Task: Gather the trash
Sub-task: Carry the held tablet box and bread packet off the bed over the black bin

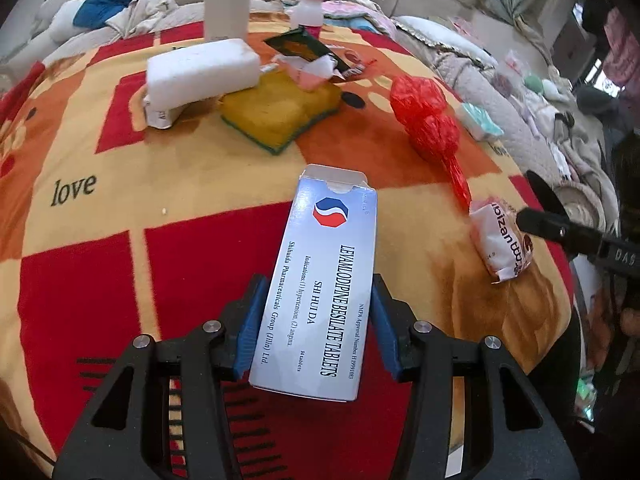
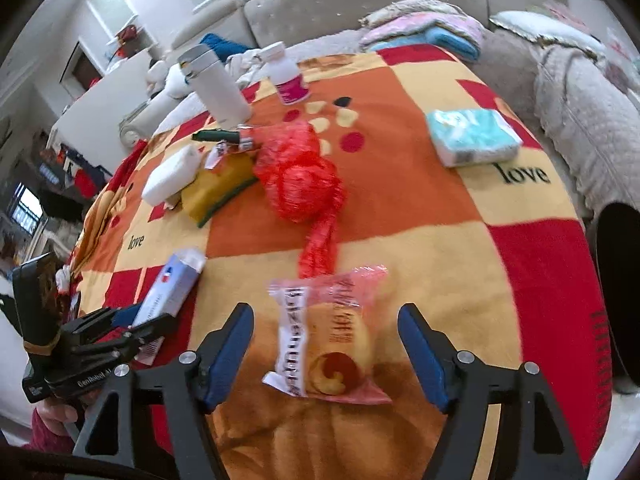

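Observation:
My left gripper (image 1: 318,300) is shut on a white-blue tablet box (image 1: 324,276), its pads pressing both long sides; it also shows in the right wrist view (image 2: 170,292). My right gripper (image 2: 326,328) is open, its fingers either side of a pink snack wrapper (image 2: 326,340) lying on the blanket; the wrapper also shows in the left wrist view (image 1: 500,240). A knotted red plastic bag (image 2: 300,180) lies beyond it, also in the left wrist view (image 1: 430,120).
On the patterned blanket (image 1: 100,240): a yellow sponge (image 1: 280,110), a white foam block (image 1: 202,70), crumpled wrappers (image 1: 312,64), a white flask (image 2: 216,88), a pill bottle (image 2: 286,76), a tissue pack (image 2: 472,136). A sofa with clothes lies behind.

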A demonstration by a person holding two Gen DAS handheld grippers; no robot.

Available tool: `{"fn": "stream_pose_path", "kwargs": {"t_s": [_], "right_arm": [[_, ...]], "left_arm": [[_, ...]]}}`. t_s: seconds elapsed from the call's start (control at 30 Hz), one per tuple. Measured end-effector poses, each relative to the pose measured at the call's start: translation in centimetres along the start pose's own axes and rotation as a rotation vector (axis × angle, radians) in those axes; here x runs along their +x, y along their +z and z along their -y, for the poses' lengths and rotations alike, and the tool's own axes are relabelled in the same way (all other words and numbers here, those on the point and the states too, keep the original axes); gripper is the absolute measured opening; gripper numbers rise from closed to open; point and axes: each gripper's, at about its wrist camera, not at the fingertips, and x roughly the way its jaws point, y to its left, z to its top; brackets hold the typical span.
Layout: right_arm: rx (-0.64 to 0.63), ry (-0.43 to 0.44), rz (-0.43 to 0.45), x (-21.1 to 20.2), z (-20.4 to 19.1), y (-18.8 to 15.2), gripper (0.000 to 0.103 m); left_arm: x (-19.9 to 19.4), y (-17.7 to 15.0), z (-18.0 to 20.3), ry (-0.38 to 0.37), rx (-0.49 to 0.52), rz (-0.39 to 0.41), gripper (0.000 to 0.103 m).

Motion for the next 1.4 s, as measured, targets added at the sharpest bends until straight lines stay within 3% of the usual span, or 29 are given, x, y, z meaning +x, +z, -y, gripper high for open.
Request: {"fn": "stream_pose_path", "kwargs": {"t_s": [0.17,0.3,0.33,0.37,0.4,0.7,1.1,1.4], "right_arm": [[-0.018,0.025,-0.046,0.9,-0.3,-0.5,0.078],[-0.085,-0.017,-0.058,2.8,-1.7,-1.1,0.08],[-0.11,-0.034,-0.037,2.8,-2.0,-1.2,0.078],[-0.135,-0.061,-0.018,3.0,-2.2,-1.3,0.062],[-0.14,-0.067,-0.011,3.0,-2.2,-1.3,0.055],[-0.121,-0.021,0.065,-0.6,-0.3,-0.7,0.053],[-0.002,-0.078,0.178,-6.9,7.2,-0.1,0.053],[0.115,-0.147,0.227,-9.9,14.7,-0.9,0.053]], "left_arm": [[-0.1,0.0,0.2,-0.005,-0.02,0.004,0.048],[-0.1,0.0,0.8,-0.008,-0.029,0.007,0.048],[-0.1,0.0,1.0,-0.006,-0.028,0.009,0.048],[-0.1,0.1,1.3,-0.006,-0.026,0.009,0.048],[-0.2,0.1,1.6,-0.006,-0.022,0.01,0.048],[-1.7,1.6,5.6,-0.047,0.021,0.059,0.048],[-0.6,5.2,14.7,-0.161,0.102,0.071,0.048],[3.0,7.6,21.7,-0.271,0.14,0.003,0.048]]}}
